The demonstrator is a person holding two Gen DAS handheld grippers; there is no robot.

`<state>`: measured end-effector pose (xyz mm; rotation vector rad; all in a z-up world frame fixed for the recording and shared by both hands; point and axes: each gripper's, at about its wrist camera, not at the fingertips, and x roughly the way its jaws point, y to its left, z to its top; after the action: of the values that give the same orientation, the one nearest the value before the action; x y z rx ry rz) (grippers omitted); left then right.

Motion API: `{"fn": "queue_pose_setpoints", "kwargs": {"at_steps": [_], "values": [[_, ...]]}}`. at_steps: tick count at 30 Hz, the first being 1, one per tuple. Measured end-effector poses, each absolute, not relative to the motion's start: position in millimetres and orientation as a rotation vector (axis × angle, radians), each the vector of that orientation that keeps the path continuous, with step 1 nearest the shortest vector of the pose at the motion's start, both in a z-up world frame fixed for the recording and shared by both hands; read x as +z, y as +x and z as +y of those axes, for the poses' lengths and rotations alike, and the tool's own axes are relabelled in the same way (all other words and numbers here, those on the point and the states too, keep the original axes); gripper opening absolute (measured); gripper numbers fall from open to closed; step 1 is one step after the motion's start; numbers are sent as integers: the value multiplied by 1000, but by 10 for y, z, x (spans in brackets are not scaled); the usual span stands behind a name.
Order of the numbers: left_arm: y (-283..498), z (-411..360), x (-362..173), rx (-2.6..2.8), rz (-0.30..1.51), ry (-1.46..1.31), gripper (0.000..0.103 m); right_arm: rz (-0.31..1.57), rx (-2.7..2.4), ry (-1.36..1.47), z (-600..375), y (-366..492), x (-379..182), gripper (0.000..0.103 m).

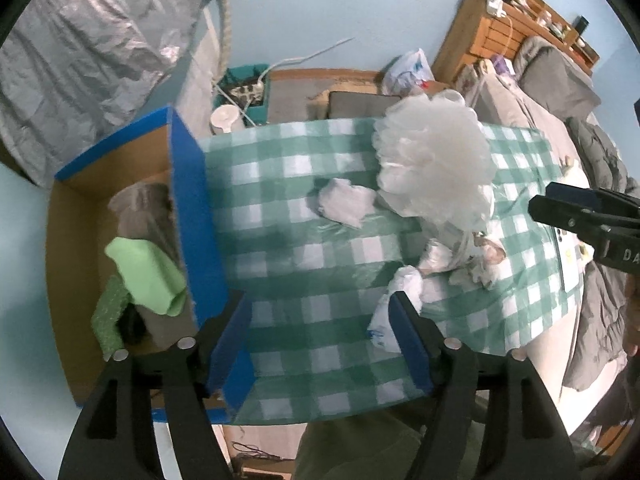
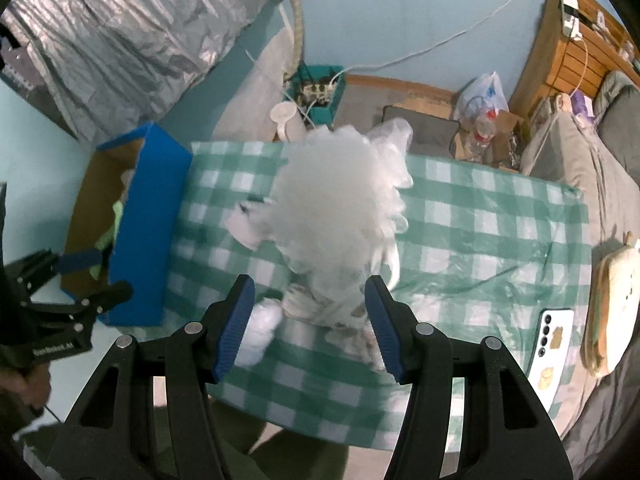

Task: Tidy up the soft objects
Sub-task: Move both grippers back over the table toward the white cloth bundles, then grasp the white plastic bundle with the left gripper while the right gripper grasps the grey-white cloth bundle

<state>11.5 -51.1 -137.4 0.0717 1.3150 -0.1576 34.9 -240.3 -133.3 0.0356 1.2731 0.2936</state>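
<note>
Both grippers, left (image 1: 320, 344) and right (image 2: 310, 328), gape empty beside the blue box (image 1: 192, 216), probably lining up on the white pouf (image 2: 336, 204).

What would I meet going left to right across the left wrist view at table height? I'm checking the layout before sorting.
Green cloth inside the blue box → small white bag on the checked tablecloth → big white puff → right gripper.

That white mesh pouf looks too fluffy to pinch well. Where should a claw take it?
Likely at its top, from above: the white mesh pouf is a round ball of loose ruffles with no firm edge visible, so open jaws should bunch a fold.
</note>
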Motion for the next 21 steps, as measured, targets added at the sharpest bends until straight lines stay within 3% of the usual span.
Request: {"fn": "queue_pose_setpoints", "kwargs": {"at_steps": [21], "values": [[121,-928,-2080,-212,1434,62,80,1398,435,-132,-2543,252,-2249,57]]}}
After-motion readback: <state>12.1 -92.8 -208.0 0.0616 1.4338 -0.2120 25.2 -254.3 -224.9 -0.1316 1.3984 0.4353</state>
